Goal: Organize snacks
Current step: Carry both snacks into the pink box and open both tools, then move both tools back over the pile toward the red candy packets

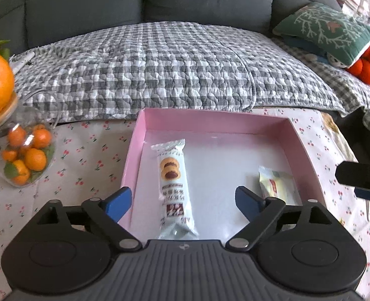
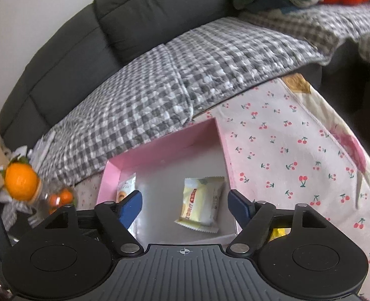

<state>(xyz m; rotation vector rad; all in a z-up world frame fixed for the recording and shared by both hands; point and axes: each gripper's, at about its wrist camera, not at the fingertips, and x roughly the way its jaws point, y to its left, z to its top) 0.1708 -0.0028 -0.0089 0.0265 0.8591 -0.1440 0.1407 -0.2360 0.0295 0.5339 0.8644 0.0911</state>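
Two snacks already lie in the pink box (image 1: 307, 155): the long biscuit pack (image 1: 173, 188) at nine o'clock and the yellow packet (image 2: 201, 204) at three, while both the left gripper (image 1: 182, 202) and right gripper (image 2: 185, 207) hover with fingers spread wide and empty, and a yellow item (image 2: 280, 233) outside the box at five o'clock probably remains.

1. Pink box (image 1: 137, 150): smooth matt card.
2. Biscuit packet (image 1: 174, 190): glossy plastic film.
3. Cherry-print cloth (image 2: 285, 155) over the surface: soft, matt.
4. Checked sofa cover (image 1: 160, 70): puckered quilted fabric.
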